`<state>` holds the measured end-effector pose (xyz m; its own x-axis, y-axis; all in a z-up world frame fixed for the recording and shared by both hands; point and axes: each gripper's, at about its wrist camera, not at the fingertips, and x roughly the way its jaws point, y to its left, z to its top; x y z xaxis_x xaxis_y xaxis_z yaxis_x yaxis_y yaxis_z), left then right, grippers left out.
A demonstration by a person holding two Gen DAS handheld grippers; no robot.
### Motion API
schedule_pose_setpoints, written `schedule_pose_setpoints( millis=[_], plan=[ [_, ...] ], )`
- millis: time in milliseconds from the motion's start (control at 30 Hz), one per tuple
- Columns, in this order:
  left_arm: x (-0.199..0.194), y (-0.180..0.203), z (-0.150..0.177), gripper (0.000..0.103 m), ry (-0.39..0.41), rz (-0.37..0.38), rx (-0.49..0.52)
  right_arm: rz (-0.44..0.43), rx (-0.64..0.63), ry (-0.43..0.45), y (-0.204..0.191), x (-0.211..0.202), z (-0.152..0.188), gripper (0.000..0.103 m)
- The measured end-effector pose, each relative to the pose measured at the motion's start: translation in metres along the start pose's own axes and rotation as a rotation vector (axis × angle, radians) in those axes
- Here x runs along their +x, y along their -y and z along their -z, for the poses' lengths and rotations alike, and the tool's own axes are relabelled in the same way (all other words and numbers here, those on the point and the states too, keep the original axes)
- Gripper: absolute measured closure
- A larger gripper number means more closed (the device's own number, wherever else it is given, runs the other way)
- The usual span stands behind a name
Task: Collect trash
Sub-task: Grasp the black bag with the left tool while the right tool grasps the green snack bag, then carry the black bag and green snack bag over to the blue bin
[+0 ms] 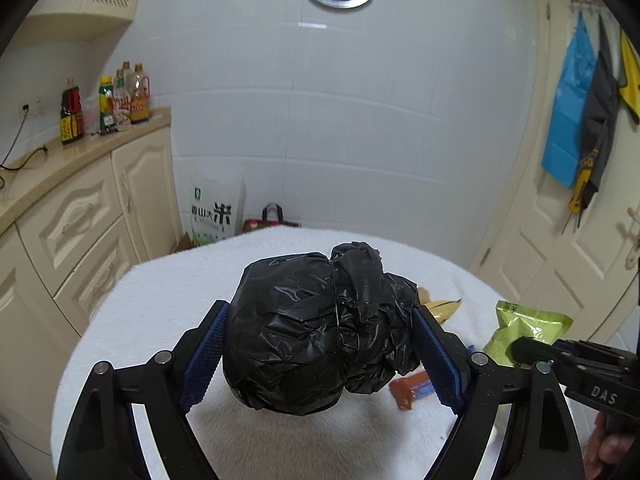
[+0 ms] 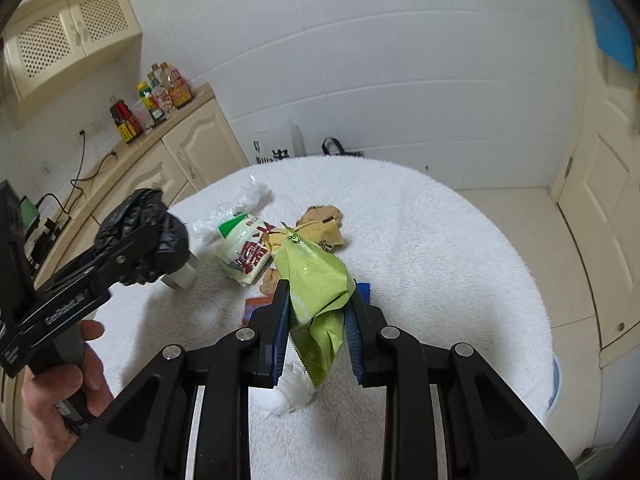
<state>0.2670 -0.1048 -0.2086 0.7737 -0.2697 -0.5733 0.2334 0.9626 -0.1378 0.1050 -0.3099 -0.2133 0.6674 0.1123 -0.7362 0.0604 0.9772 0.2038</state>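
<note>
While left gripper (image 1: 320, 340) clamps black bag (image 1: 316, 332), right gripper (image 2: 318, 328) pinches green wrapper (image 2: 316, 284); "DAS" readable.

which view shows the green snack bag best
The right wrist view: the green snack bag sits centred, pinched between the right gripper fingers, crumpled body fully visible. The left wrist view shows it only at the right edge, partly hidden behind the right gripper's tip.

Trash bag (image 1: 316, 332): glossy black, beside blue ridged finger pads (image 1: 208, 348). Snack packet (image 2: 316, 276): lime green. Wrapper (image 2: 248, 254) left of packet: white, green, red print. Tablecloth (image 2: 420, 240): plain white. Cabinets (image 1: 100, 216): cream.
</note>
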Motion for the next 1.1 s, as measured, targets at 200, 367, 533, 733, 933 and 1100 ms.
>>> schedule_pose_setpoints(
  millis=[200,367,533,733,933,1100],
  plan=[
    [-0.021,0.017,-0.002,0.019,0.057,0.015,0.017,-0.007,-0.017,0.056,-0.006,-0.029,0.002,0.078],
    [-0.043,0.033,-0.002,0.019,0.109,0.040,0.038,-0.004,-0.024,0.117,-0.006,-0.061,0.003,0.077],
    [-0.060,0.063,-0.006,0.019,0.143,0.075,0.067,0.006,-0.027,0.180,0.000,-0.092,0.002,0.077],
    [-0.130,0.082,0.035,0.019,0.184,0.120,0.099,0.035,-0.021,0.250,0.016,-0.130,-0.001,0.078],
    [-0.160,0.103,0.068,0.019,0.204,0.200,0.138,0.093,0.016,0.309,0.049,-0.168,0.001,0.077],
    [-0.140,0.134,0.055,0.019,0.189,0.285,0.175,0.173,0.078,0.344,0.094,-0.197,0.006,0.078]
  ],
)
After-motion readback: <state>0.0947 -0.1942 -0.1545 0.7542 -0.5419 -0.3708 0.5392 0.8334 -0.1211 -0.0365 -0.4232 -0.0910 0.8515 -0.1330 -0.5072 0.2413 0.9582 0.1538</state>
